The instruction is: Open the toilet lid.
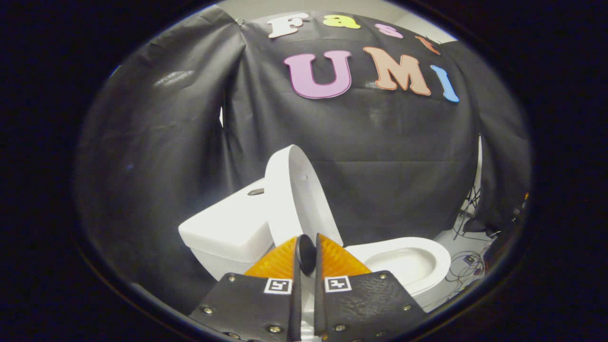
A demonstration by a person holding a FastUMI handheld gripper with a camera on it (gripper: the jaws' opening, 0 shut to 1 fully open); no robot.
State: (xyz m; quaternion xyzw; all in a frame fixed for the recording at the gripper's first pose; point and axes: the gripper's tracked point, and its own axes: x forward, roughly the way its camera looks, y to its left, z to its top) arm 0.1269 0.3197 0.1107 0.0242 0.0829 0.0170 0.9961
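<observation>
The white toilet lid [297,199] stands raised, nearly upright, leaning back toward the white tank [228,228]. The open bowl with its seat [403,261] lies beyond the fingers, on the side away from the tank. My gripper [306,256] is at the lid's lower edge, its fingers almost together. A small dark rounded handle [306,251] sits between the fingertips and both seem to press on it. The fingers hide where the handle joins the lid.
Black cloth walls close in behind and beside the toilet. On the floor past the bowl lie cables [468,261], with a thin stand [468,213] by the gap in the cloth.
</observation>
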